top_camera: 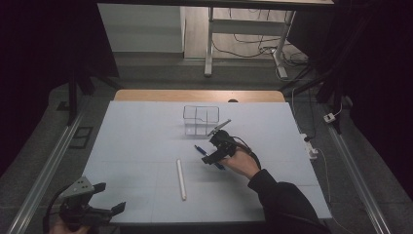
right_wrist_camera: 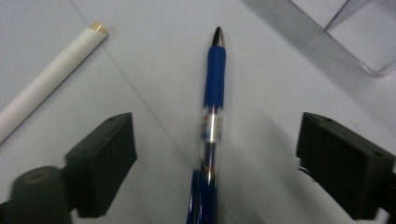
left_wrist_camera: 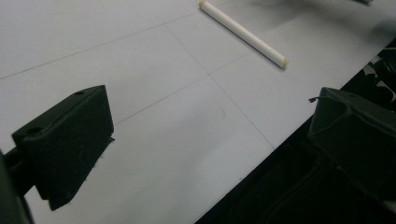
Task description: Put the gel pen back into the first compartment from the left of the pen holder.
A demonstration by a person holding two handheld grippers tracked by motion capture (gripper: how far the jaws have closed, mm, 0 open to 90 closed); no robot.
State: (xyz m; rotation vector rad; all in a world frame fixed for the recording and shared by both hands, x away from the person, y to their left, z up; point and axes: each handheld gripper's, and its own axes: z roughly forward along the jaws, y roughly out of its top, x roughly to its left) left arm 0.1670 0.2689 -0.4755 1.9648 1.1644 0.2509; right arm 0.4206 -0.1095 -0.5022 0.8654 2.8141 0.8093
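right gripper (right_wrist_camera: 215, 154): jaws wide, astride blue pen (right_wrist_camera: 212, 112), no contact | left gripper (left_wrist_camera: 205, 149): jaws wide, empty, well apart from pen

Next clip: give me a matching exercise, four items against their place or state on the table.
Items:
1. blue ballpoint pen
2. white cylindrical stick
3. clear plastic compartment box
4. left hand-held gripper

Places or states:
A. near table edge, jaws open
B. far side, upright
C. between open jaws of right hand-held gripper
D. flat mid-table, apart from both grippers

Pairs: 1-C, 2-D, 3-B, 4-A
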